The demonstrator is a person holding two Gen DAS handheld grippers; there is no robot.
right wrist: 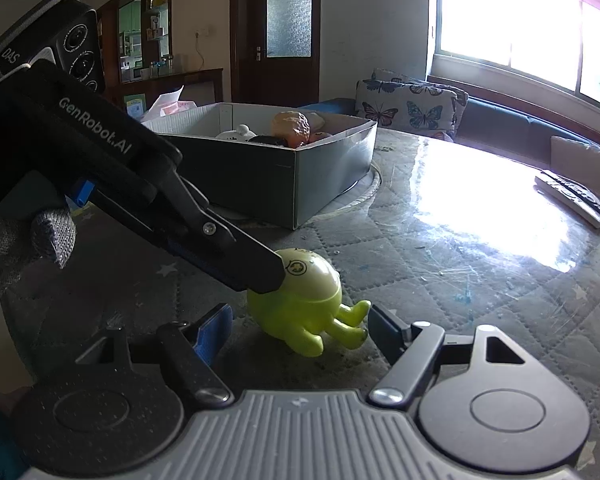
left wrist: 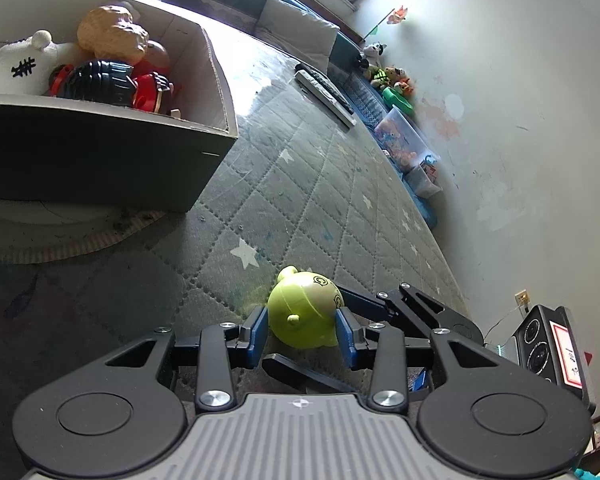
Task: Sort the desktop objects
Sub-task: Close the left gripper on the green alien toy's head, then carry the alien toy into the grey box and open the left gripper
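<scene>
Lime-green toy (left wrist: 304, 312), grey star-quilted table cover (left wrist: 300, 200), butterfly-print cushion (right wrist: 410, 110), grey box (right wrist: 300, 168)

The round lime-green plastic toy figure (right wrist: 304, 304) is showing a smooth, glossy shell, lying on the quilted grey cloth table cover (right wrist: 440, 280) under a shiny clear film. At 11 o'clock from it, the matt grey cardboard box (right wrist: 300, 176) is looking dull and papery.

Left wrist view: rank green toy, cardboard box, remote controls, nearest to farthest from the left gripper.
1. green toy: between the fingers of the left gripper, on the mat.
2. cardboard box: upper left, holding other toys.
3. remote controls: top centre, at the far table edge.
</scene>
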